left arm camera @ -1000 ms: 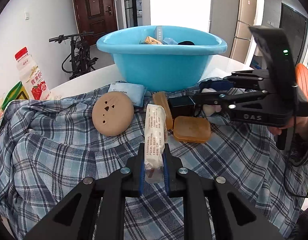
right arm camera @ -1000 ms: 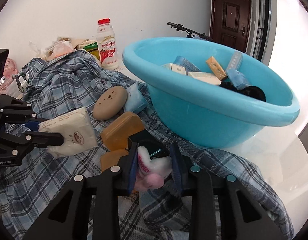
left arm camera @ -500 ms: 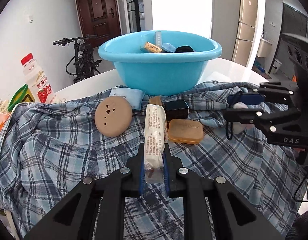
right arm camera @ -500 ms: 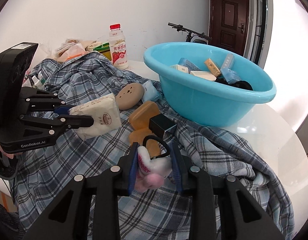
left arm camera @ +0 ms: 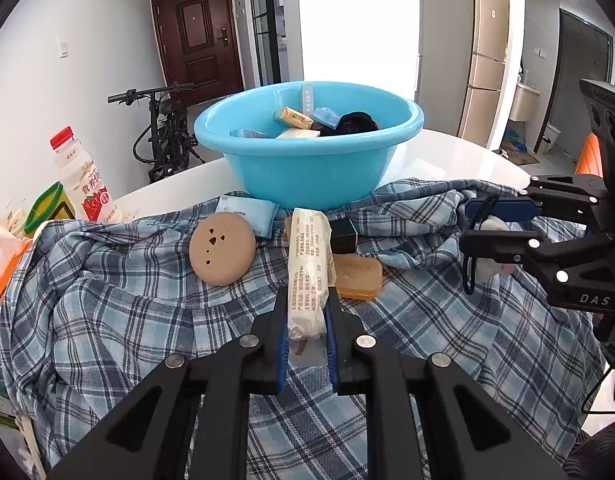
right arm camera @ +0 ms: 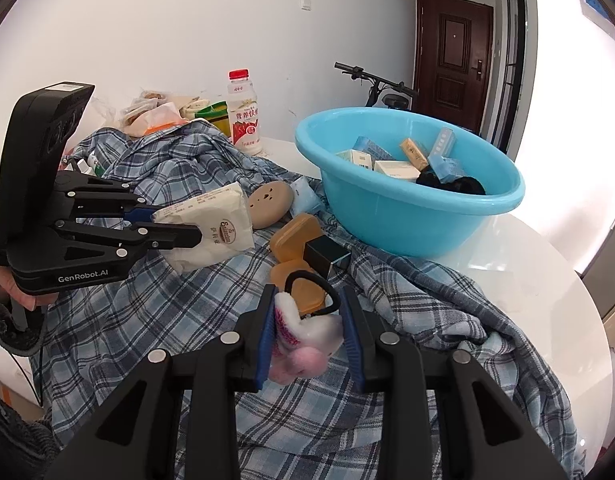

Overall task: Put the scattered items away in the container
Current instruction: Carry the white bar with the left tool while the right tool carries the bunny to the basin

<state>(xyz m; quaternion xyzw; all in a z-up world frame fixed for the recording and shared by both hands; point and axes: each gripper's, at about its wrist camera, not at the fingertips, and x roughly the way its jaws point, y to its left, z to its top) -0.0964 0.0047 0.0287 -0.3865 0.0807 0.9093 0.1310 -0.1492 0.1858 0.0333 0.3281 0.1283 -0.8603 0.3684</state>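
My left gripper (left arm camera: 307, 300) is shut on a long white wrapped packet (left arm camera: 309, 264), held above the plaid cloth (left arm camera: 107, 312). In the right wrist view the same left gripper (right arm camera: 175, 224) comes in from the left with the packet (right arm camera: 219, 220). My right gripper (right arm camera: 307, 296) is shut on a fluffy white-and-pink hair tie (right arm camera: 303, 332) with a black elastic loop. It shows at the right of the left wrist view as well, the right gripper (left arm camera: 465, 222). Beyond both stands the blue basin (left arm camera: 307, 172) (right arm camera: 387, 216), holding several small boxes and packets.
On the cloth before the basin lie a round tan case (left arm camera: 222, 254), two amber plastic boxes (right arm camera: 295, 236), a small black box (right arm camera: 325, 252) and a blue packet (left arm camera: 251, 212). A milk bottle (left arm camera: 81, 176) and wrappers stand at the left. A bicycle (left arm camera: 163, 132) is behind the table.
Both grippers have risen and drawn back from the basin with their items still held. In the left wrist view the right gripper has slid toward the right edge.
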